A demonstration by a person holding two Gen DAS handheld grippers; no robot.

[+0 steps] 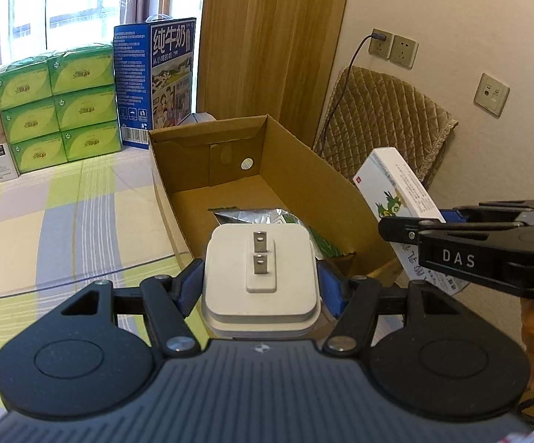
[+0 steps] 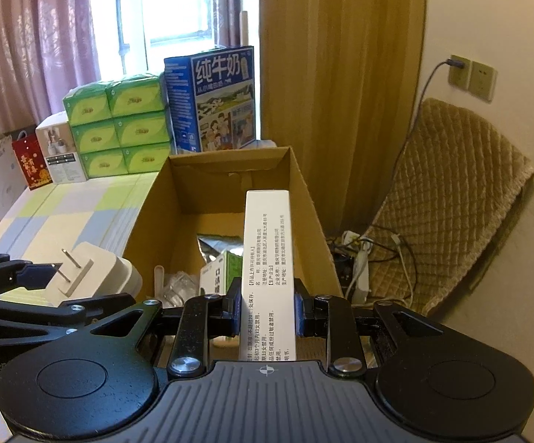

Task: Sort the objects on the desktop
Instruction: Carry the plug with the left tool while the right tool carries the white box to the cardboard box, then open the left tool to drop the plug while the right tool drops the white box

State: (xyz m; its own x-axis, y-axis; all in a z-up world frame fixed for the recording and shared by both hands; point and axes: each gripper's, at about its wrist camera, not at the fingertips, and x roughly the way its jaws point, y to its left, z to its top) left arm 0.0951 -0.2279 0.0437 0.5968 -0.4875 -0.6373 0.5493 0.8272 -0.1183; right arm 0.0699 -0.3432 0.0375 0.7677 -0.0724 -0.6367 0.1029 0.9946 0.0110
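Near the cardboard box (image 1: 304,170), the left hand-held gripper (image 1: 259,284) clamps a white plug (image 1: 261,277); the right hand-held gripper (image 2: 267,310) clamps a medicine box (image 2: 269,258).

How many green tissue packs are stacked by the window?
6 show: green tissue packs stacked in two columns of three, left of the blue milk carton. More may be hidden behind them.

Daylight from the far-left window (image 1: 82,3) blows out white; room evenly bright, edges bowed, corners vignetted black.
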